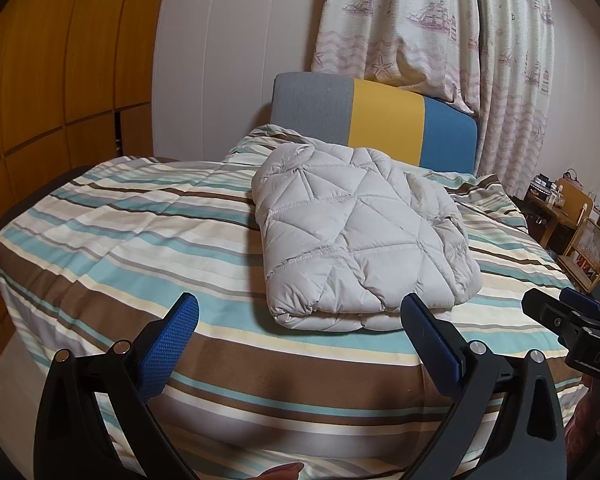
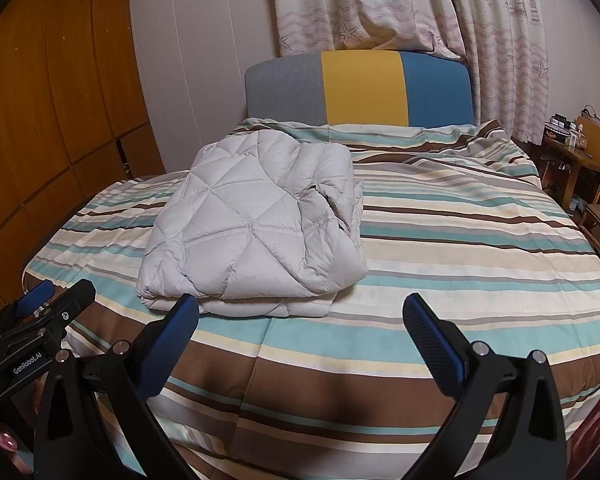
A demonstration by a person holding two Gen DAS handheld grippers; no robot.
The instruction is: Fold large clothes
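A light grey quilted puffer jacket (image 1: 356, 236) lies folded into a thick rectangular bundle on the striped bedspread (image 1: 120, 248). It also shows in the right wrist view (image 2: 256, 224), left of centre on the bedspread (image 2: 460, 240). My left gripper (image 1: 300, 312) is open and empty, held just short of the bundle's near edge. My right gripper (image 2: 300, 312) is open and empty, near the bundle's near right corner. Each gripper shows in the other's view: the right gripper (image 1: 572, 312) at the right edge, the left gripper (image 2: 52, 300) at the left edge.
A grey, yellow and blue headboard (image 1: 380, 120) stands at the far end under patterned curtains (image 1: 440, 24). A wooden wardrobe (image 1: 60, 80) lines the left wall. A wooden desk and chairs (image 2: 580, 160) stand beyond the bed's right side.
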